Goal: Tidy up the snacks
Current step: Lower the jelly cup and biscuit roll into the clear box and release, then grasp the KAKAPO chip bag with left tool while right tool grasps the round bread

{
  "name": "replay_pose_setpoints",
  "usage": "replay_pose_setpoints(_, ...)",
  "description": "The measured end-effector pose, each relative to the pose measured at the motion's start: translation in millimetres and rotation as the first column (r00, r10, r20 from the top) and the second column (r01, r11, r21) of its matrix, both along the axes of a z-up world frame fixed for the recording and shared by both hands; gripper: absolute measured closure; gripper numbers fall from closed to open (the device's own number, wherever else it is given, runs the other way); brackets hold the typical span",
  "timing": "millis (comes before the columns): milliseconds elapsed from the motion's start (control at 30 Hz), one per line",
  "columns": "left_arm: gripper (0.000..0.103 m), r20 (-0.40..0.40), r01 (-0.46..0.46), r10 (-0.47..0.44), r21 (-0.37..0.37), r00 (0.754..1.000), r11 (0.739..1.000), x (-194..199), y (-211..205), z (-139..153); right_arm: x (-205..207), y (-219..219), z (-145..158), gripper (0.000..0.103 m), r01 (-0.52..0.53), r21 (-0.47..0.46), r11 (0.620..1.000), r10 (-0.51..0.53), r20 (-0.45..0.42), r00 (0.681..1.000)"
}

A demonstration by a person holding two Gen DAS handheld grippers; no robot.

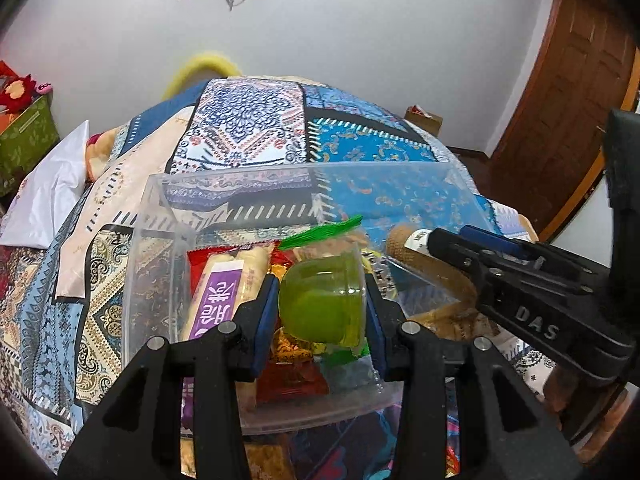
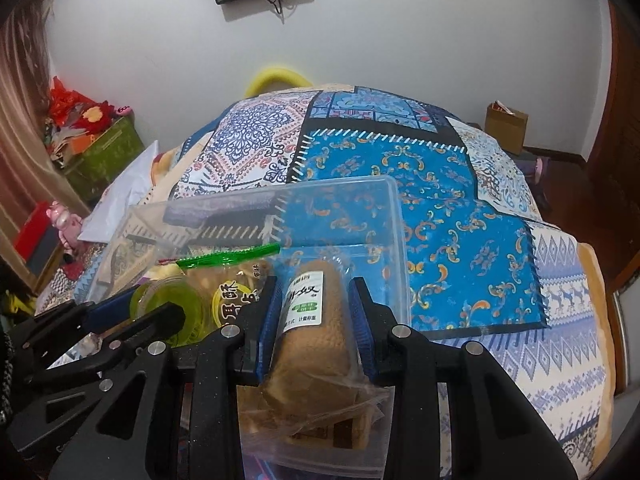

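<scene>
A clear plastic box (image 1: 152,240) sits on a patchwork bedspread and holds several snacks. My left gripper (image 1: 322,300) is shut on a green jelly cup (image 1: 320,300), held over the box above a purple-labelled snack stick (image 1: 224,296) and red packets (image 1: 292,380). My right gripper (image 2: 314,312) is shut on a brown wrapped cake (image 2: 316,340) with a white label, at the box's right end (image 2: 396,240). The right gripper also shows in the left wrist view (image 1: 436,240), and the left gripper and cup show in the right wrist view (image 2: 168,308). A green-topped cookie bag (image 2: 236,280) lies between them.
The bedspread (image 2: 460,220) stretches far and right of the box. A white bag (image 1: 52,192) lies at the bed's left. A green storage box (image 1: 24,140) stands by the left wall, a cardboard box (image 2: 506,124) by the right wall, and a wooden door (image 1: 560,100) at far right.
</scene>
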State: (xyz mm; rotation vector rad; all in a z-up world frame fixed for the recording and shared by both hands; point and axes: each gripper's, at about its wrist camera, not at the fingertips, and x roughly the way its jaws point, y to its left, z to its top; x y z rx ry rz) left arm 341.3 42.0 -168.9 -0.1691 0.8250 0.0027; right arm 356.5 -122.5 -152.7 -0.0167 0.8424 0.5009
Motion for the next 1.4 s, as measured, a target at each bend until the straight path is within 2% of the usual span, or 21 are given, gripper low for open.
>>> replay_pose_setpoints(67, 0.062, -0.013, -0.021, 0.021, 0.008, 1.000, 1.000, 1, 3, -1, -1, 1, 2, 0.071, -0.001, -0.009, 1.000, 0.001, 0.002, 1.000)
replay_pose_setpoints(167, 0.062, -0.030, -0.034, 0.033, -0.032, 0.999, 0.999, -2, 9, 0, -3, 1, 5, 0.068, 0.002, -0.026, 1.000, -0.002, 0.006, 1.000)
replay_pose_setpoints(267, 0.058, -0.010, -0.032, 0.031, -0.053, 0.999, 0.998, -12, 12, 10, -8, -5, 11, 0.049, 0.012, -0.010, 1.000, -0.012, 0.011, 1.000)
replay_pose_setpoints(367, 0.056, 0.020, -0.016, 0.017, -0.039, 1.000, 0.999, -24, 10, 27, -22, -13, 26, 0.041, 0.027, 0.010, 1.000, -0.028, 0.053, 0.998)
replay_pose_setpoints(467, 0.055, 0.053, -0.003, 0.004, -0.013, 0.999, 1.000, -40, 6, 47, -33, -16, 39, 0.041, 0.020, 0.007, 1.000, -0.020, 0.077, 0.997)
replay_pose_setpoints(533, 0.046, 0.072, 0.001, -0.001, 0.000, 0.997, 1.000, -52, 5, 58, -44, -19, 49, 0.040, 0.009, 0.010, 1.000, -0.010, 0.094, 0.996)
replay_pose_setpoints(633, 0.045, 0.095, 0.009, -0.011, 0.020, 0.995, 1.000, -72, 5, 73, -62, -21, 61, 0.040, 0.001, 0.001, 1.000, -0.001, 0.125, 0.992)
replay_pose_setpoints(800, 0.044, 0.095, 0.020, -0.025, 0.046, 0.995, 0.999, -109, 8, 86, -95, -27, 75, 0.037, -0.022, -0.004, 1.000, 0.023, 0.166, 0.986)
replay_pose_setpoints(833, 0.040, 0.094, 0.025, -0.030, 0.051, 0.995, 0.998, -120, 10, 88, -101, -27, 77, 0.036, -0.027, -0.002, 1.000, 0.027, 0.170, 0.985)
replay_pose_setpoints(900, 0.035, 0.091, 0.020, -0.026, 0.062, 0.996, 0.998, -134, 13, 88, -114, -29, 81, 0.032, -0.035, 0.000, 0.999, 0.034, 0.182, 0.983)
replay_pose_setpoints(1133, 0.035, 0.029, 0.021, -0.023, 0.089, 0.999, 0.996, -183, 24, 67, -156, -35, 76, 0.032, -0.056, -0.022, 0.998, 0.059, 0.191, 0.980)
replay_pose_setpoints(1400, 0.035, -0.064, 0.017, -0.013, 0.067, 0.998, 0.998, -229, 32, 30, -194, -33, 41, 0.032, -0.093, -0.024, 0.995, 0.095, 0.102, 0.990)
